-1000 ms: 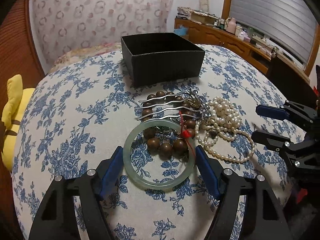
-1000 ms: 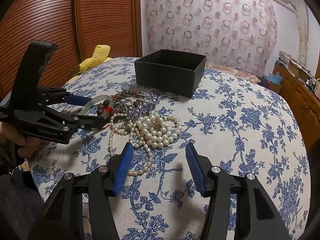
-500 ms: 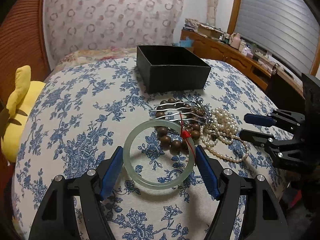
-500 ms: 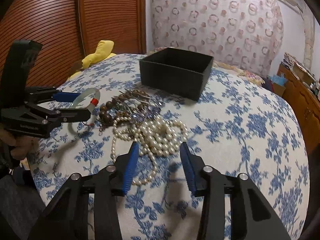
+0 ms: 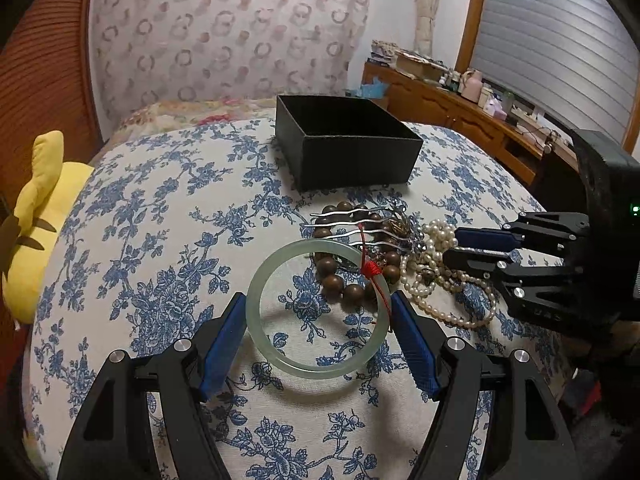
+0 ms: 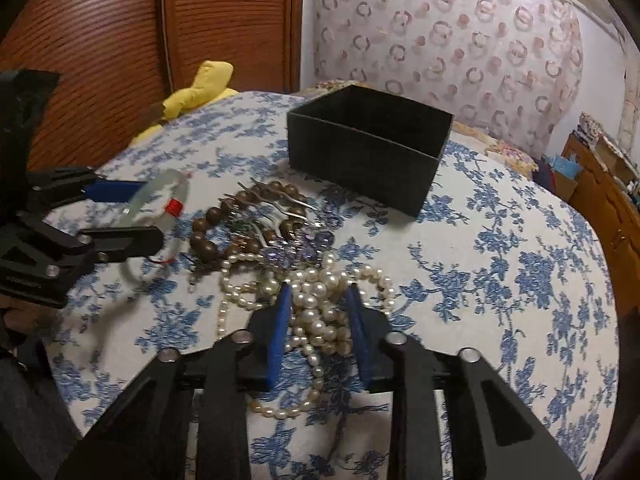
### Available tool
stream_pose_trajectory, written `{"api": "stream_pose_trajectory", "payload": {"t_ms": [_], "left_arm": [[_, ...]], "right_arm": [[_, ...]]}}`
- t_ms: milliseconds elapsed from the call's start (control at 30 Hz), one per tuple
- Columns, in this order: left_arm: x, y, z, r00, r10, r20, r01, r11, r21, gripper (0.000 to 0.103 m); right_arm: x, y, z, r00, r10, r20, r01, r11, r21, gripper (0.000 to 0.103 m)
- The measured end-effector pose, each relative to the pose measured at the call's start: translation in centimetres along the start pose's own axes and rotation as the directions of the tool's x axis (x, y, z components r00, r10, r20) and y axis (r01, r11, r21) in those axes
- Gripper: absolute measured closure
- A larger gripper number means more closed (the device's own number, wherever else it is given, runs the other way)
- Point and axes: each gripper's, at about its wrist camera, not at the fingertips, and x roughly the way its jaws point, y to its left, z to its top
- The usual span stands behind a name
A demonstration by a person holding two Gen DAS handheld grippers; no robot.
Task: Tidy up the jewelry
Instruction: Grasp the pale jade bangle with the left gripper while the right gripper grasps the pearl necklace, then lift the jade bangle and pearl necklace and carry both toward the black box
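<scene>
My left gripper (image 5: 318, 314) is shut on a pale green jade bangle (image 5: 280, 364) with a red cord, holding it lifted just above the table; it also shows in the right wrist view (image 6: 160, 196). My right gripper (image 6: 318, 300) is partly closed around a heap of pearl necklaces (image 6: 320, 312) on the cloth, its jaws not pressed tight. A brown wooden bead bracelet (image 5: 344, 276) and silver wavy hairpins (image 5: 352, 224) lie between bangle and pearls. An open black box (image 5: 348, 148) stands behind them.
The round table has a blue floral cloth (image 5: 160, 240). A yellow plush toy (image 5: 36, 220) sits off its left edge. A wooden sideboard (image 5: 460, 112) with clutter stands at the back right.
The left gripper has lifted the bangle off the bead bracelet and drawn it back. The right gripper has moved forward and lower over the pearls and narrowed its jaws.
</scene>
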Motion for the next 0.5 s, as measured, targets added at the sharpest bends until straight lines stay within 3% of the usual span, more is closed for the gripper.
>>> {"api": "stream_pose_trajectory", "payload": {"t_ms": [133,200,500], "left_arm": [[0.0,0.0,0.0,1.000,-0.001,0.001,0.001,1.000,0.001,0.034],[0.0,0.0,0.0,1.000,-0.001,0.002,0.001,1.000,0.001,0.034],[-0.2,0.0,0.3,1.000,-0.004,0.008,0.004,1.000,0.000,0.034]], "right_arm": [[0.1,0.0,-0.1,1.000,0.000,-0.003,0.000,1.000,-0.017,0.086],[-0.2,-0.1,-0.1,1.000,-0.002,0.004,0.002,1.000,-0.022,0.095],[-2.6,-1.6,0.3,0.997,-0.016,0.077,0.015,1.000,0.013,0.095]]}}
